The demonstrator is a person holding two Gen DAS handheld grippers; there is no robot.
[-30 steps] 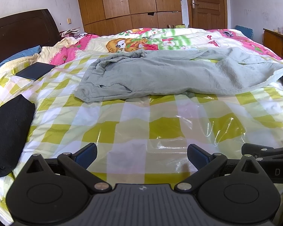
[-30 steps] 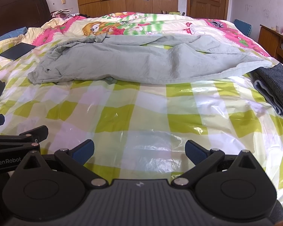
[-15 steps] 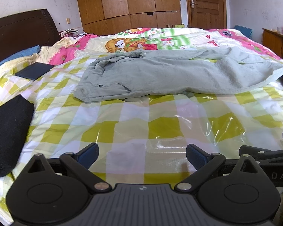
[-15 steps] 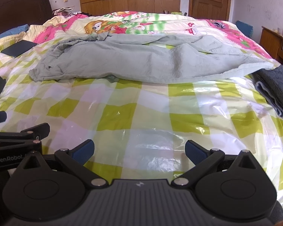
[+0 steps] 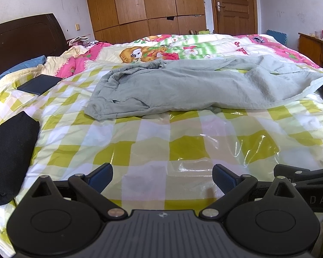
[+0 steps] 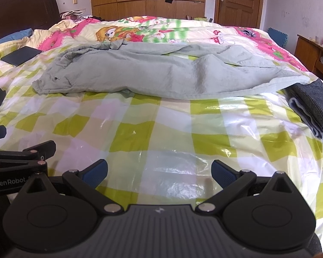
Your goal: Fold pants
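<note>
Grey-green pants [image 5: 183,88] lie rumpled across the middle of the bed, waist bunched at the left, legs running right; they also show in the right wrist view [image 6: 161,75]. My left gripper [image 5: 162,177] is open and empty, low over the checked plastic sheet, well short of the pants. My right gripper [image 6: 159,173] is open and empty, likewise near the front edge. Each gripper shows at the edge of the other's view.
The bed is covered by a yellow-checked plastic sheet [image 5: 183,146]. A folded black garment [image 5: 8,150] lies at the left edge, a folded dark grey one [image 6: 312,105] at the right. A dark flat book-like item [image 5: 39,83] lies far left. A cartoon quilt lies behind.
Both grippers have edged slightly forward and up toward the pants. The pants have not moved. Both jaws stay open.
</note>
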